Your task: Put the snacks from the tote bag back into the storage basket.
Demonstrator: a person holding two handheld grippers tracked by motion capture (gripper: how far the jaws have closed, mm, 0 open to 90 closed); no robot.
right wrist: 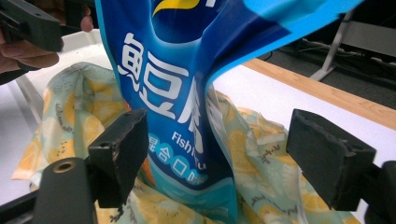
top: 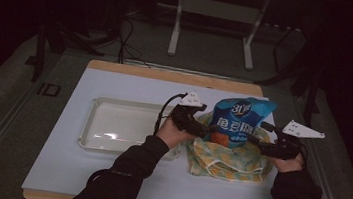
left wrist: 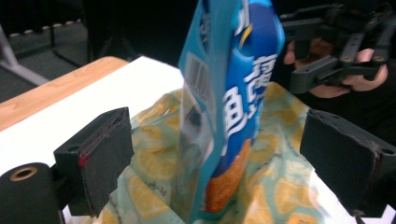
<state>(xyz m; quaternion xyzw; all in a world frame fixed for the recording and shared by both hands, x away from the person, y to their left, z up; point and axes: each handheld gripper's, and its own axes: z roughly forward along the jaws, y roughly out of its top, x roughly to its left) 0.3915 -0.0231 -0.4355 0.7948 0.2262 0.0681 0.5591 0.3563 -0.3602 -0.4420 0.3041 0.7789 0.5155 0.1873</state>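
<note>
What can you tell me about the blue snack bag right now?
The blue snack bag is a glossy plastic pouch printed with white characters, the word "Fish", an orange patch low down and a barcode on its side seam. It stands upright, its top crumpled and leaning, with its base sunk in the lemon-print cloth bag on the white table. The left gripper and the right gripper flank it with open jaws; in both gripper views it stands between the pads, apart from them.

The snack bag (top: pixel 239 120) stands upright on the cloth (top: pixel 228 161), between the left gripper (top: pixel 205 129) and right gripper (top: pixel 263 146). The tray (top: pixel 90 137) lies left of the cloth, seemingly just beside it.
</note>
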